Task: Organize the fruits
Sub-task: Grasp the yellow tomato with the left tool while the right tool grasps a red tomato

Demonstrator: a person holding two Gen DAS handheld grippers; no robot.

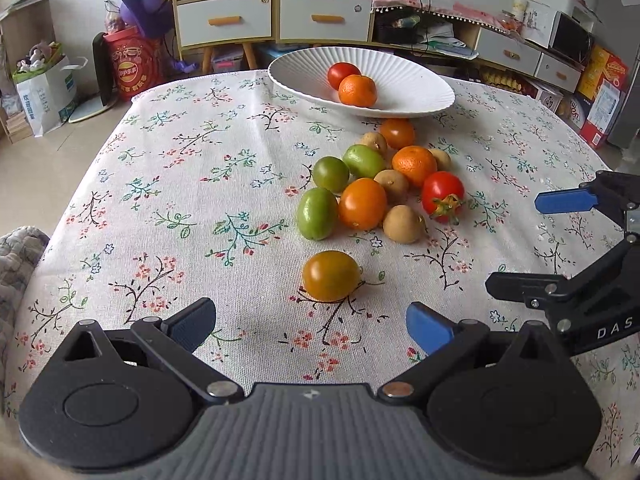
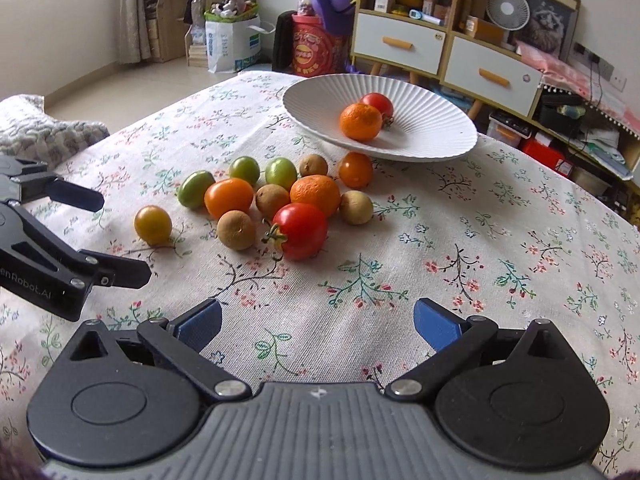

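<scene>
A white ribbed plate (image 1: 416,92) (image 2: 432,136) at the table's far side holds a red tomato (image 1: 342,74) and a mandarin (image 1: 357,90). A cluster of fruit lies in front of it: a red tomato (image 1: 442,196) (image 2: 301,230), an orange tomato (image 1: 362,204), a mandarin (image 1: 414,165), green fruits (image 1: 317,213) and brown longans (image 1: 403,224). A yellow-orange tomato (image 1: 330,276) (image 2: 153,225) lies apart, just ahead of my open, empty left gripper (image 1: 312,326). My right gripper (image 2: 318,326) is open and empty, short of the red tomato.
The table has a floral cloth (image 1: 200,184). Each gripper shows in the other's view: the right one (image 1: 520,240) at the right edge, the left one (image 2: 116,236) at the left edge. Cabinets (image 1: 272,16), bags and boxes stand beyond the table.
</scene>
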